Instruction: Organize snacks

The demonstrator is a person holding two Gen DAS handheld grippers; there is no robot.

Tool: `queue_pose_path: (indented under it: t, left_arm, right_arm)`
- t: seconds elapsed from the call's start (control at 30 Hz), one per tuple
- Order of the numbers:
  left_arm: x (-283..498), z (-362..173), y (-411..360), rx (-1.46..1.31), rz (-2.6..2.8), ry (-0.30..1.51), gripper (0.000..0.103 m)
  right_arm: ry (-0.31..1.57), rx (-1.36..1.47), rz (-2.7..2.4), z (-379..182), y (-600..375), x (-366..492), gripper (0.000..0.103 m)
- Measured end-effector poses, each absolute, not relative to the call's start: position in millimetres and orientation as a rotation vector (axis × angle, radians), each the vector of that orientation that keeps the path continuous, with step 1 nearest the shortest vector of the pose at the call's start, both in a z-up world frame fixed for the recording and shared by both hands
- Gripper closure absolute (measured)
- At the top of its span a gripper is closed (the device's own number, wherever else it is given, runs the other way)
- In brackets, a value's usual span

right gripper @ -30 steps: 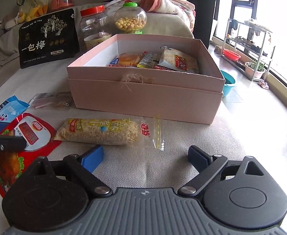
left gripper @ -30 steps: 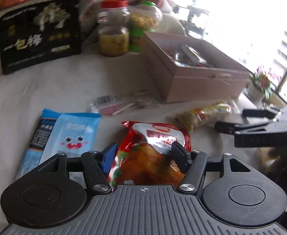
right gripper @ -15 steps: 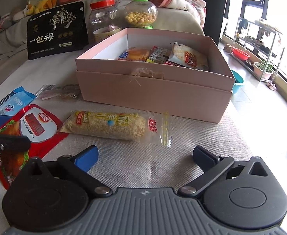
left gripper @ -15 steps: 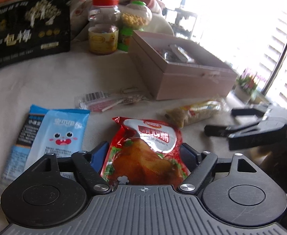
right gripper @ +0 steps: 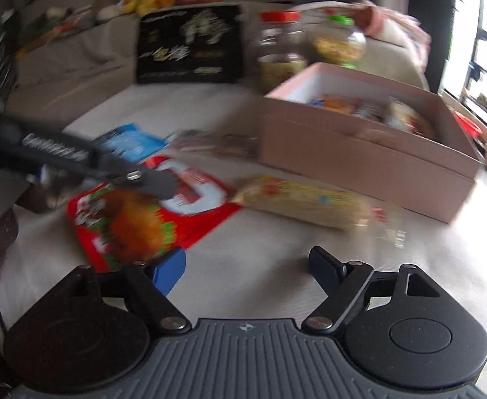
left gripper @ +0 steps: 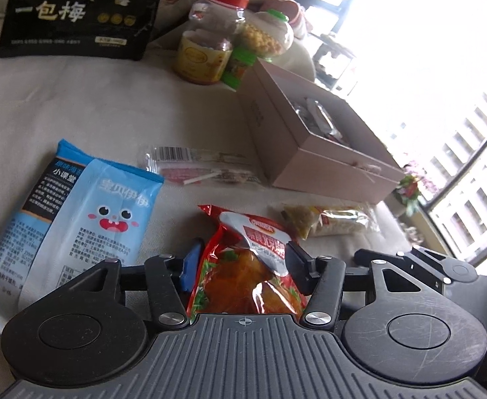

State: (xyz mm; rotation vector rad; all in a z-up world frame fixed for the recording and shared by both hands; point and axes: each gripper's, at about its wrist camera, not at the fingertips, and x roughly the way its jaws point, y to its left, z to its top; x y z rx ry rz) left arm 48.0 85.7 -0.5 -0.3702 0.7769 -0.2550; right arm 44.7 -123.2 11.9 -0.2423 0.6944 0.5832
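Observation:
My left gripper (left gripper: 242, 261) is shut on a red chicken snack packet (left gripper: 246, 266), which crumples between the fingers just above the cloth. The packet also shows in the right wrist view (right gripper: 137, 219) with the left gripper's finger (right gripper: 157, 183) over it. My right gripper (right gripper: 243, 266) is open and empty above the cloth. A clear bag of yellow puffed snack (right gripper: 303, 202) lies in front of the open pink box (right gripper: 369, 163), which holds several packets. A light blue packet (left gripper: 90, 219) lies to the left.
A flat clear packet with a barcode (left gripper: 203, 169) lies beside the box. A black plum bag (left gripper: 77, 10), a red-lidded jar (left gripper: 210, 40) and a green-lidded jar (left gripper: 266, 36) stand at the back. The right gripper's body (left gripper: 419, 266) is at the right.
My left gripper has closed on the red packet and lifted it slightly. The right gripper has swung left and pulled back from the box; its view is blurred by motion.

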Motion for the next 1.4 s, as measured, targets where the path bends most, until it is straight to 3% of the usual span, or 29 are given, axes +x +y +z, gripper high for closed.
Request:
queue_pose_path:
  t: [0.07,0.17,0.3,0.37,0.43,0.7,1.13,1.27,1.4]
  left_arm:
    - [46,3,75,-0.305,-0.235,0.784,0.045]
    - [44,8,67,-0.298,-0.212,0.813,0.056]
    - [31,32,67,-0.391,-0.226,0.776,0.074]
    - [23,46,59,-0.386,-0.275,0.739,0.078]
    - [18,54,44,-0.341,-0.328,0.716,0.078]
    - [26,41,11,-0.233,-0.338,0.651,0.051]
    - [24,28,8,-0.133,-0.246,0.682,0.055]
    - [27,23,8,-0.104,-0.23,0.681,0.068]
    - [29,16,16,-0.155,-0.212,0.692,0.069]
  right_arm:
    - [0.678,-0.251,0.592,13,-120,40,0.029]
    - [0.688,-0.221,0.601,15,-126,39,0.037]
    - [0.689,-0.187,0.622,16,-140,32,0.039]
    - [0.679,-0.176,0.62,18,-147,28,0.039]
    - [0.675,-0.16,0.611,19,-152,29,0.039]
    - [0.639,-0.166,0.615,23,-153,25,0.039]
    - [0.628,-0.212,0.622,19,-139,22,0.039]
    - [0.611,-0.25,0.597,21,-140,22,0.039]
    - [0.541,-0.302,0.505,31,-151,31,0.024]
